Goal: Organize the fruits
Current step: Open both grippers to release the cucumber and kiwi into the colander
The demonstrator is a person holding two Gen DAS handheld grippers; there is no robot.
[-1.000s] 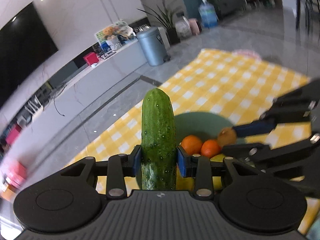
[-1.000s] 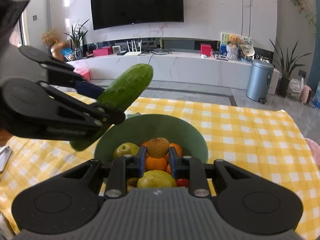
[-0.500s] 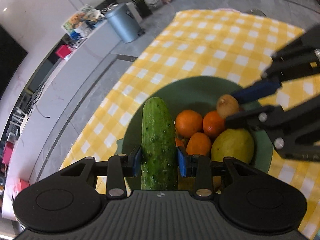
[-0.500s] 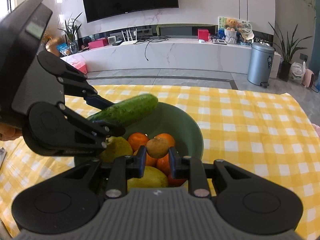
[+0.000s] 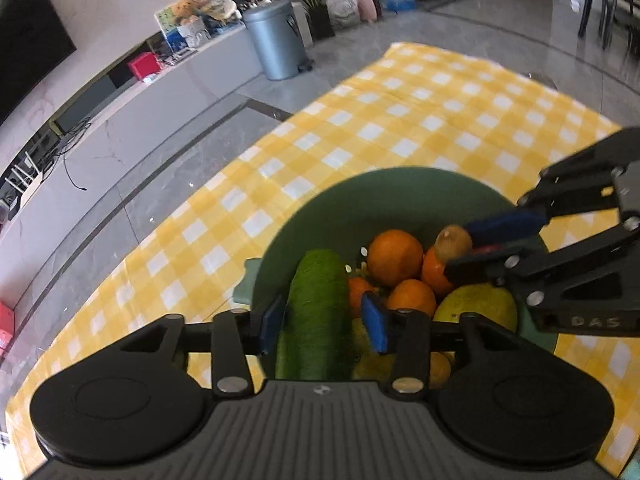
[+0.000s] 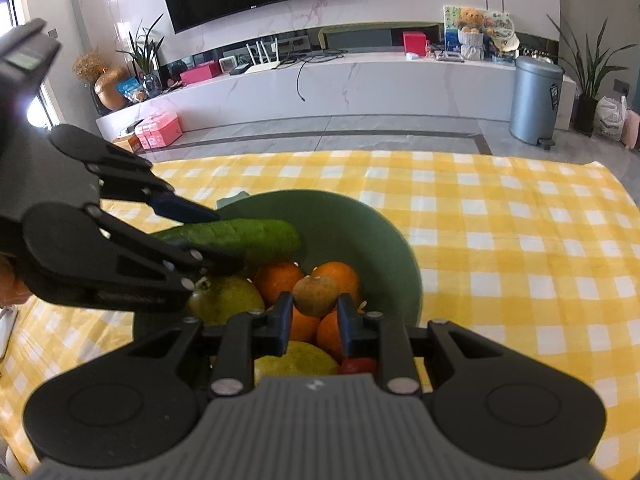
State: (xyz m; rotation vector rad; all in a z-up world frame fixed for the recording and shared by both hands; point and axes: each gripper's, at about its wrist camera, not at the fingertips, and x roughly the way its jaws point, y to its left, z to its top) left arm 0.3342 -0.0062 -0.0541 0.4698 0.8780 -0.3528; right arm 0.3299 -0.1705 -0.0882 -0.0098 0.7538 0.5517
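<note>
A green bowl on the yellow checked cloth holds several oranges, pears and a cucumber. My left gripper has its blue pads spread; the cucumber lies between them, blurred, its tip inside the bowl. A gap shows at the right pad. My right gripper is shut on a small brown fruit just above the oranges.
The cloth covers the table to the right and far side of the bowl. Beyond the table edge are a grey floor, a white TV bench and a grey bin.
The left gripper lowered the cucumber into the bowl and its jaws opened. The right gripper sank toward the fruit pile, still holding the brown fruit.
</note>
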